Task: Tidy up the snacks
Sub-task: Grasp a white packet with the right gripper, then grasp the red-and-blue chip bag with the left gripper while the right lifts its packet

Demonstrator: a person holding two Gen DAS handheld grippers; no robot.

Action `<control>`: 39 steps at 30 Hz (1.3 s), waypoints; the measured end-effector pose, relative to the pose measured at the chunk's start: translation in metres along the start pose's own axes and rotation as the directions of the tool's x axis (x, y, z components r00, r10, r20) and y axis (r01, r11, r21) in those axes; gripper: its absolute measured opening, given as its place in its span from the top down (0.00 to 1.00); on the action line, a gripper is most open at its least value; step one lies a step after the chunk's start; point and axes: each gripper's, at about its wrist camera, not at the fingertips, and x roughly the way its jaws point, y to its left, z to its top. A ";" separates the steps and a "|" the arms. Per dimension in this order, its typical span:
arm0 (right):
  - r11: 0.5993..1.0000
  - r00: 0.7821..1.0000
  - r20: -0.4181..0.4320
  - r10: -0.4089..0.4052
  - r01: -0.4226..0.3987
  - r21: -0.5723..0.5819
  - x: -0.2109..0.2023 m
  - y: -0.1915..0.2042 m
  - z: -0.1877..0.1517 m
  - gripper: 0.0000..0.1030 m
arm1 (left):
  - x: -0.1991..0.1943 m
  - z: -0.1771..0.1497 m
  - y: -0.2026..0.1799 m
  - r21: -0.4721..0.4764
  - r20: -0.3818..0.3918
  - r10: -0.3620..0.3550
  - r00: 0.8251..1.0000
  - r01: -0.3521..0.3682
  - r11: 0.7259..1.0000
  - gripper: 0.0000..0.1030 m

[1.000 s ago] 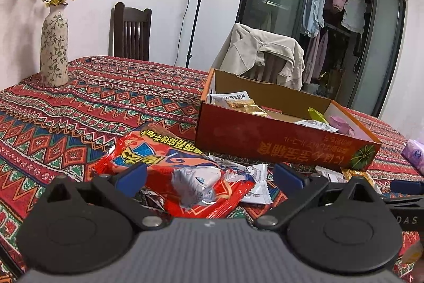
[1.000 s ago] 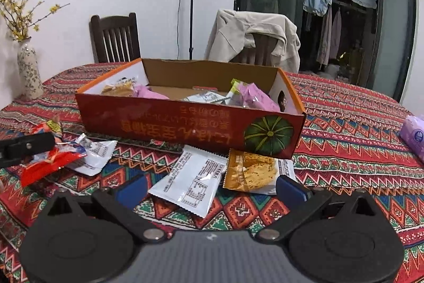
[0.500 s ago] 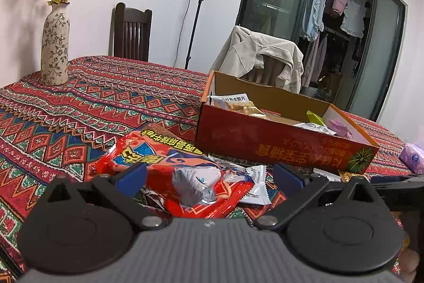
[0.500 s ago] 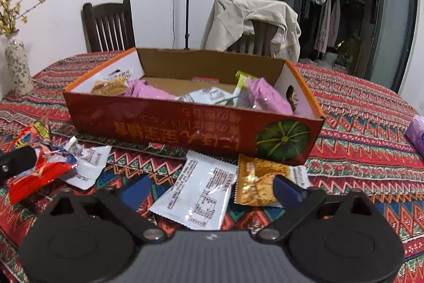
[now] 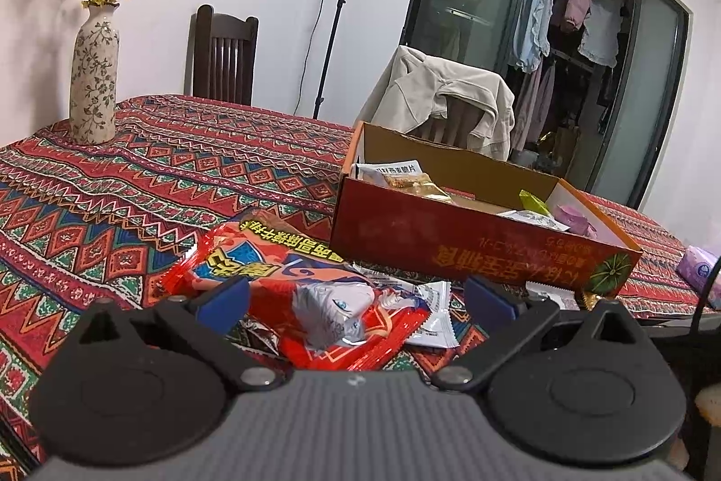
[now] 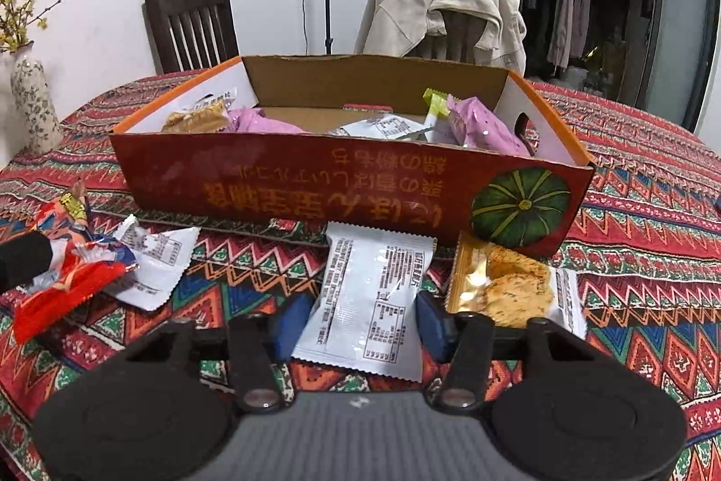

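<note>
A red cardboard box with several snacks inside stands on the patterned tablecloth; it also shows in the left wrist view. My right gripper has its blue pads on both sides of a white snack packet lying in front of the box, narrowed around it. A gold cracker packet lies just right of it. My left gripper is open over a large red snack bag, with a small white packet beside it.
A flowered vase stands at the table's far left. Two chairs, one draped with a beige jacket, stand behind the table. A purple tissue pack lies at the right. A small white packet lies by the red bag.
My right gripper moved forward and down onto the white packet and its jaws narrowed around it. My left gripper stayed open over the red bag, shifting only slightly.
</note>
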 end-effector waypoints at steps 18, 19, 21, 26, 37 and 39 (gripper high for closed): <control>0.996 0.983 0.177 0.058 -0.069 0.057 -0.030 -0.022 -0.010 0.59 | 0.003 0.005 -0.004 0.017 -0.015 0.081 0.997 -0.081 0.997 0.00; 0.996 0.983 0.176 0.060 -0.071 0.057 -0.030 -0.022 -0.011 0.59 | 0.005 0.008 -0.004 0.018 -0.018 0.100 0.995 -0.099 0.995 0.00; 0.996 0.981 0.184 0.065 -0.076 0.055 -0.032 -0.021 -0.012 0.59 | 0.009 0.014 -0.003 0.011 -0.024 0.142 0.990 -0.142 0.990 0.00; 0.995 0.976 0.203 0.075 -0.087 0.053 -0.036 -0.021 -0.014 0.59 | 0.030 0.036 -0.002 -0.001 -0.088 0.229 0.969 -0.230 0.973 0.00; 0.993 0.971 0.220 0.096 -0.109 0.047 -0.040 -0.021 -0.015 0.59 | 0.079 0.033 -0.014 0.122 -0.221 0.412 0.884 -0.395 0.911 0.00; 0.993 0.970 0.220 0.101 -0.113 0.043 -0.040 -0.020 -0.015 0.59 | 0.078 0.030 -0.012 0.126 -0.216 0.413 0.885 -0.394 0.911 0.00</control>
